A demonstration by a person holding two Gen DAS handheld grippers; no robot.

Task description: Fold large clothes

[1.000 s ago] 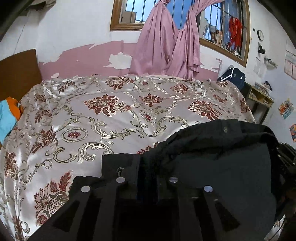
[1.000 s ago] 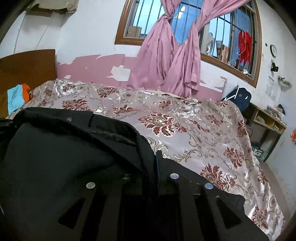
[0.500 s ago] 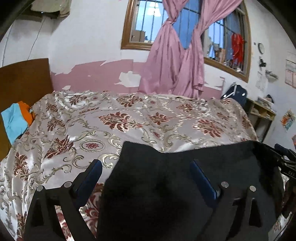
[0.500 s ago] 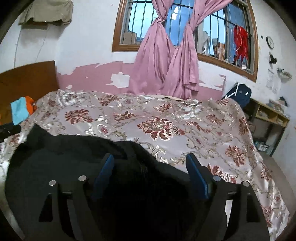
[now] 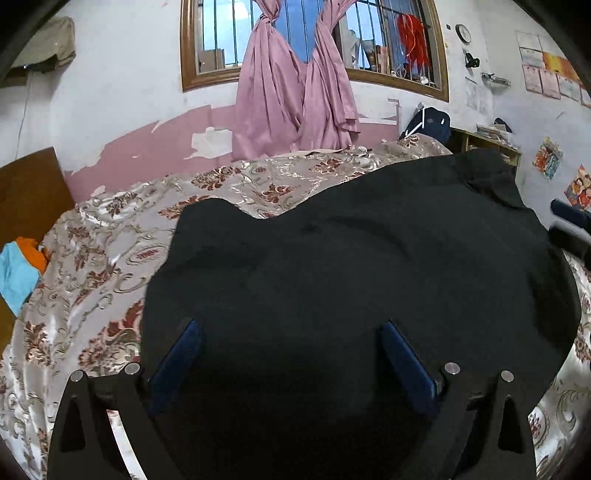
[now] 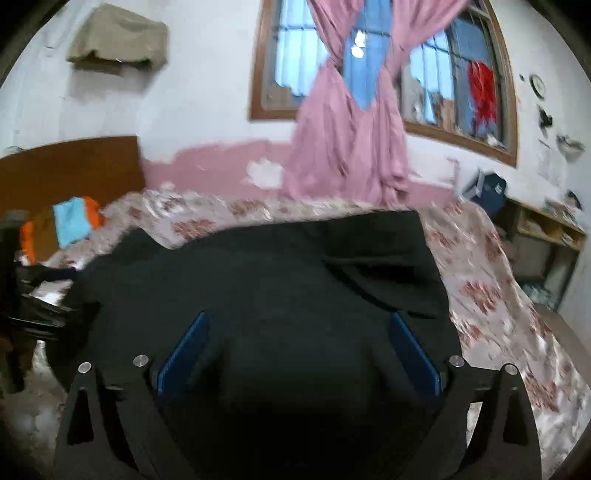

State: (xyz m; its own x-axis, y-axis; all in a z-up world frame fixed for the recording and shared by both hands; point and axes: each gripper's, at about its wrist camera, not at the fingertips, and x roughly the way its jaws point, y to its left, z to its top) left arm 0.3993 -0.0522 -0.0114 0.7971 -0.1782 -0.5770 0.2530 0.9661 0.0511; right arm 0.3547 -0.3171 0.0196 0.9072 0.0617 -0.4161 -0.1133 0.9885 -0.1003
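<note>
While one large black fabric garment (image 5: 351, 258) is being spread flat over the bed, it is being seen from both wrist views, filling the lower middle of each. In the right wrist view the same garment (image 6: 277, 288) is being shown with a folded ridge running across its right part. One satin bedspread with a red and gold floral pattern (image 5: 92, 277) is being covered by it, and bare bedspread is being left showing to the left, beyond it and to the right.

Two grippers are being held over the cloth. The left gripper (image 5: 291, 354) is being kept with its two blue pads (image 5: 177, 354) wide apart, the jaws having just been opening, with black cloth lying under the gap and no pad pressing on it. The right gripper (image 6: 299, 347) is likewise being held spread wide, its jaws having just been opening, with the garment beneath and nothing being gripped.

One small pile of orange and light blue clothes (image 5: 18, 269) is being left at the bed's left end, beside one brown wooden headboard (image 6: 74, 173). Two pink knotted curtains (image 5: 295, 96) are being hung at one barred, wood-framed window (image 5: 207, 44). One round wall clock (image 5: 462, 33) is being shown to the right.
</note>
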